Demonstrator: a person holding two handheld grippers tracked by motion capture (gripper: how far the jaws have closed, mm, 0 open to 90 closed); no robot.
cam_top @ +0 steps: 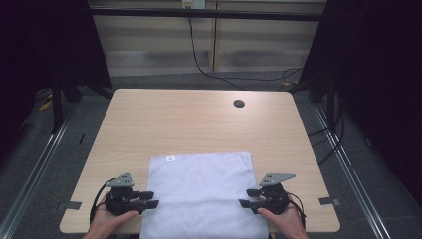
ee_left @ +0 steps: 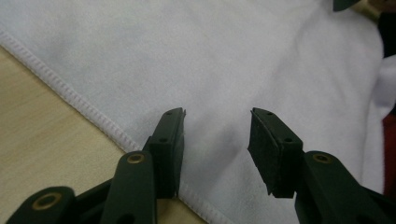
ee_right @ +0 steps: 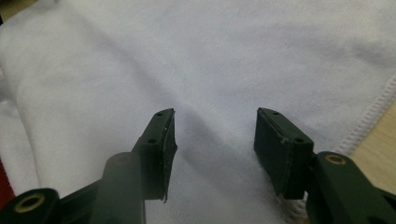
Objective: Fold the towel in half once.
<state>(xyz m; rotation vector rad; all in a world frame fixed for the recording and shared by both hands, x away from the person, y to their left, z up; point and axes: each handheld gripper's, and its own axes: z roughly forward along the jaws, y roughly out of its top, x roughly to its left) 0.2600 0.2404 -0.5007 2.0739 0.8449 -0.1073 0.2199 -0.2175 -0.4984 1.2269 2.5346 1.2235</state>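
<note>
White terry cloth lies directly under both pairs of tongs: a folded towel (cam_top: 201,191) spread flat on the near half of the bench (cam_top: 199,119), its near end hanging over the bench edge between the person's hands. The left tongs (cam_top: 151,199) sit at the towel's left edge and the right tongs (cam_top: 247,197) at its right edge, each pointing inward toward the other. Both stand wide apart with nothing pinched; in the left gripper view the pads (ee_left: 264,149) hover over bare cloth with the stitched hem (ee_left: 93,114) running just beside the left jaw, and in the right gripper view the hem (ee_right: 369,116) passes just outside the right jaw.

By my judgement the towel is light, soft and limp. It will sag and drape from any point that is lifted, and it will not slip much against rubber pads. Nothing about it is fragile. It looks doubled, so a shallow pinch may catch only the top layer. The best hold is at the side edges close to the tongs, biting over the hem through all layers, both sides together so that the cloth stays taut.

Farther off, beyond the tongs, a small label (cam_top: 170,159) marks the towel's far left corner, and past it the bare bench shows a round cable hole (cam_top: 239,103).
</note>
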